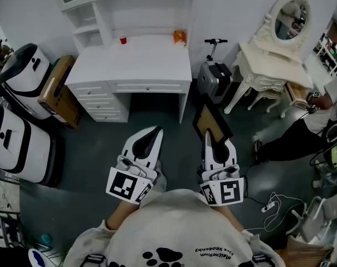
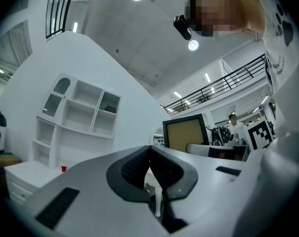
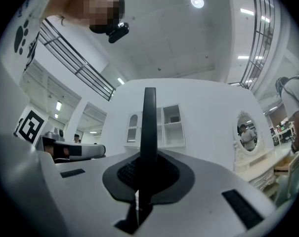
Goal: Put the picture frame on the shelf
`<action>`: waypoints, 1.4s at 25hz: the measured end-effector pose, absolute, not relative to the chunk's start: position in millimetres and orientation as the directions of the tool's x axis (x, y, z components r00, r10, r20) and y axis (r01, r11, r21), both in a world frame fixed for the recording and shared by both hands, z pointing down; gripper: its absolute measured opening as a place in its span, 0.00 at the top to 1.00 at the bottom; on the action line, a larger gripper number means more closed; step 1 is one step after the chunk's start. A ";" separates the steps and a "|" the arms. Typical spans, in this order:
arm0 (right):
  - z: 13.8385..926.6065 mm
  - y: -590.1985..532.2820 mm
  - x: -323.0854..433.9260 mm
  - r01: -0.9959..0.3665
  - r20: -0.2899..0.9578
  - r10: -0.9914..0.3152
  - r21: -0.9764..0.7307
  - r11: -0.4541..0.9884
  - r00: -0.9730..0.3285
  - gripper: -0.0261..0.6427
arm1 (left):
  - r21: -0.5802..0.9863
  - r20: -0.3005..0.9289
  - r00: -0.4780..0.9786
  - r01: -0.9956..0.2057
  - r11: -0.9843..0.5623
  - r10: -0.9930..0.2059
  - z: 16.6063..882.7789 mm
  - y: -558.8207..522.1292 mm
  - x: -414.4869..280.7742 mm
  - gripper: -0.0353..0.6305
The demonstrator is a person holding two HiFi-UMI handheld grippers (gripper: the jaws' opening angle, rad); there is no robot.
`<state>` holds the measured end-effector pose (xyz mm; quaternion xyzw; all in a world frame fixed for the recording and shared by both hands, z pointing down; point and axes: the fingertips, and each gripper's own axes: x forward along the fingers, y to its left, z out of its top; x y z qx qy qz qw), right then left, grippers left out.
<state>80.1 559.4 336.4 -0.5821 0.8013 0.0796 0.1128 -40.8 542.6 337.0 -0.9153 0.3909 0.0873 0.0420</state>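
Head view: overhead, steeply down at desk [image 1: 129, 60] and shelf [image 1: 96, 15], mid-range. Gripper views: tight behind own jaws, tilted up, mostly ceiling [image 2: 139, 28]. All three share the shelf.

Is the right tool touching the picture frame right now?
Touching. In the right gripper view, the right tool holds the picture frame edge-on, clamped between its closed jaws.

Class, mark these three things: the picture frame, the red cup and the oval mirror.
picture frame [image 2: 185, 134], left gripper view, on its tan centre panel.
red cup [image 1: 122, 39], head view, on its side.
oval mirror [image 1: 292, 16], head view, on its glass.
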 end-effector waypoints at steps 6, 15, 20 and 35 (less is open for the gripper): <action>338.1 497.6 71.6 -0.956 -0.278 -0.918 0.004 0.294 -0.283 0.90 | -0.007 -0.199 0.706 -0.694 -0.720 -0.680 339.8 474.5 -50.0 0.92; 336.8 396.1 58.5 -0.971 -0.268 -0.936 -0.012 0.239 -0.227 0.90 | -0.009 -0.185 0.751 -0.646 -0.763 -0.634 336.9 365.2 -63.8 0.92; 340.5 346.4 55.3 -0.980 -0.258 -0.948 -0.018 0.199 -0.188 0.90 | 0.003 -0.178 0.778 -0.612 -0.791 -0.603 341.5 310.1 -65.8 0.92; 353.3 258.2 46.1 -0.988 -0.234 -0.962 -0.024 0.152 -0.142 0.90 | 0.026 -0.150 0.831 -0.538 -0.842 -0.536 359.8 221.6 -66.7 0.92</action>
